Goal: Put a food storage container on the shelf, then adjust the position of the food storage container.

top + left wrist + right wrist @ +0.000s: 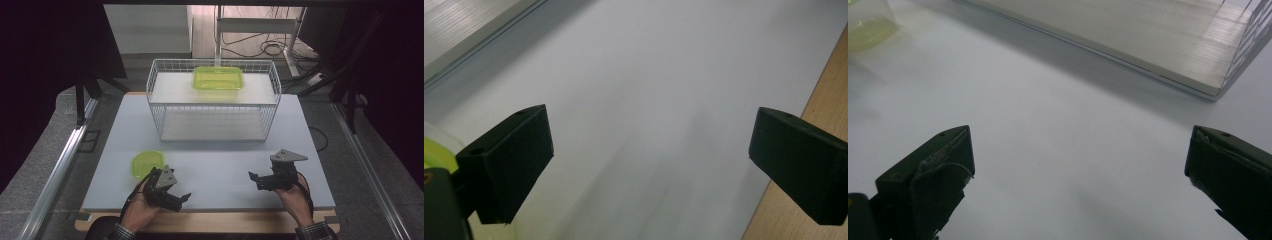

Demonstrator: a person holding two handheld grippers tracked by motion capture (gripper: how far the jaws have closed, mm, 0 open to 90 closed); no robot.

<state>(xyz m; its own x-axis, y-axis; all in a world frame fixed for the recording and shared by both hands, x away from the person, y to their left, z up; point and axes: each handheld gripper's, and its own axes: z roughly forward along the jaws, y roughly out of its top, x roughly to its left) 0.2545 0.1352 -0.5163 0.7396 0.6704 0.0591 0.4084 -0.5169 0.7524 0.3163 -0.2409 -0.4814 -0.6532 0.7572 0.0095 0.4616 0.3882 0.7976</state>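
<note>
A small round lime-green container (146, 164) sits on the white table (215, 150) at the front left; its edge shows in the left gripper view (434, 150) and it appears far off in the right gripper view (868, 22). A rectangular lime-green container (218, 78) rests on the top shelf of the white wire rack (212, 97). My left gripper (175, 197) lies just in front of the round container, jaws open and empty (649, 160). My right gripper (257, 180) hovers at the front right, jaws wide open and empty (1078, 180).
The rack's lower shelf (1128, 40) is bare and faces me. A wooden edge (819, 115) borders the table at the front. Metal rails (60, 165) run along both sides; a desk frame and cables (270, 47) stand behind the rack.
</note>
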